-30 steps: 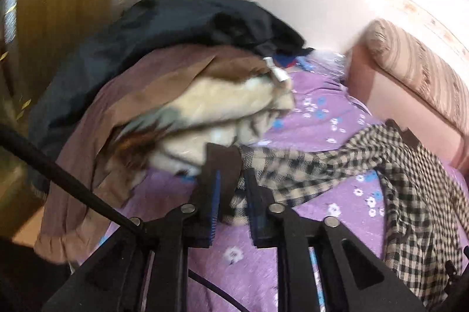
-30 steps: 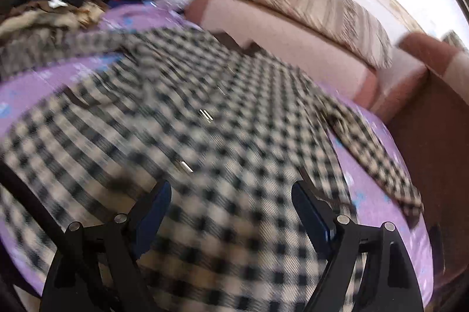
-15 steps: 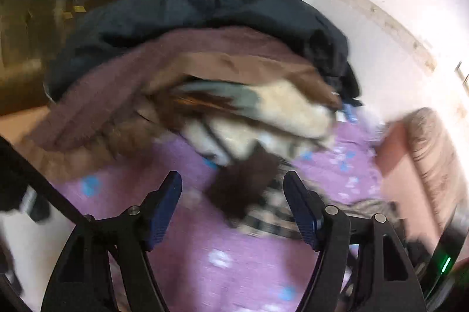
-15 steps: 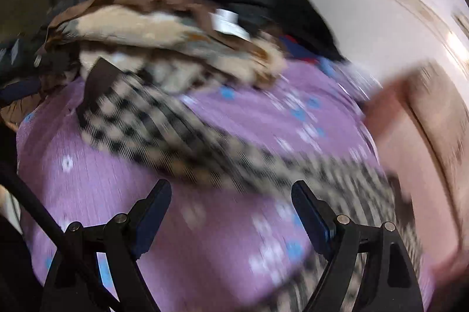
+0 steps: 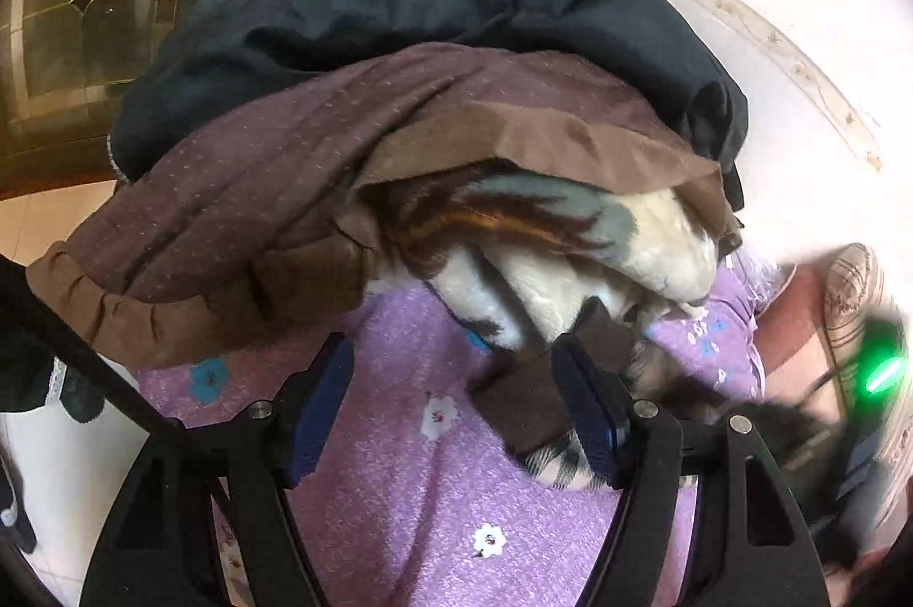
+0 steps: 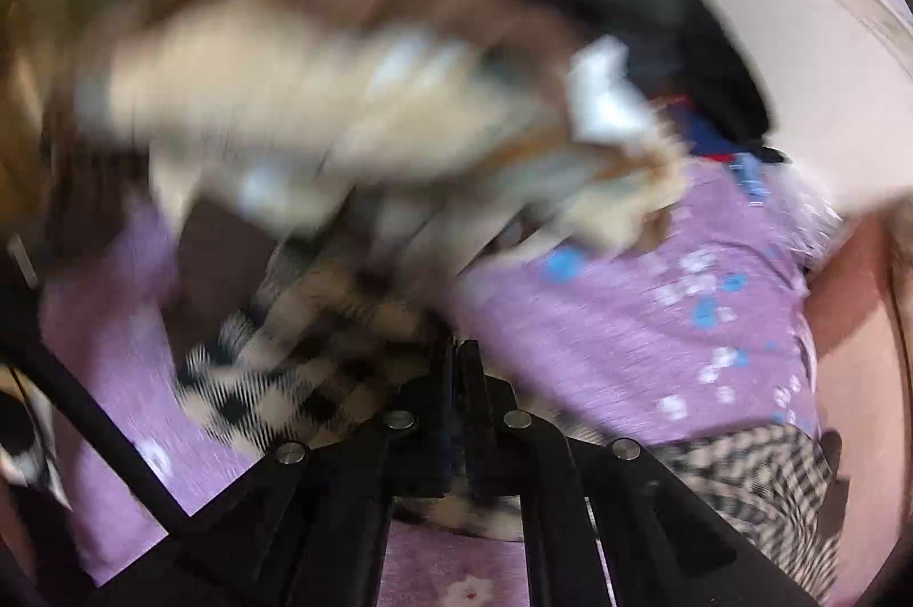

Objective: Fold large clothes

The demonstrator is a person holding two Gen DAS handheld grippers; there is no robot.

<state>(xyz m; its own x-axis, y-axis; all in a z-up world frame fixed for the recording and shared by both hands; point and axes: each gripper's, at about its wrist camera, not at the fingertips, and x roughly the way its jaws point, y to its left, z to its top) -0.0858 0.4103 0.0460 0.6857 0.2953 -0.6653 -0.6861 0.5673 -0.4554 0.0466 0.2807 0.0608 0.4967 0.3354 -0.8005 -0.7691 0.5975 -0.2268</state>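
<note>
The black-and-cream checked garment (image 6: 297, 361) lies on the purple flowered bedsheet (image 6: 656, 322). Its sleeve end with a brown cuff (image 5: 530, 390) shows in the left wrist view beside my right finger pad. My left gripper (image 5: 456, 396) is open and empty, just above the sheet, with the cuff at its right side. My right gripper (image 6: 456, 367) is shut on the checked sleeve; the right wrist view is motion-blurred. More checked cloth (image 6: 759, 493) trails off to the lower right.
A pile of clothes sits right ahead: a dark navy piece (image 5: 428, 13), a brown dotted one (image 5: 274, 207) and a cream furry one (image 5: 616, 242). Behind stand a wooden wardrobe (image 5: 114, 8) and a white wall (image 5: 799, 93). A pink sofa arm (image 6: 856, 322) lies right.
My left gripper opened and let the sleeve go, then turned toward the pile. My right gripper swung from the garment's body to the sleeve end and closed on it.
</note>
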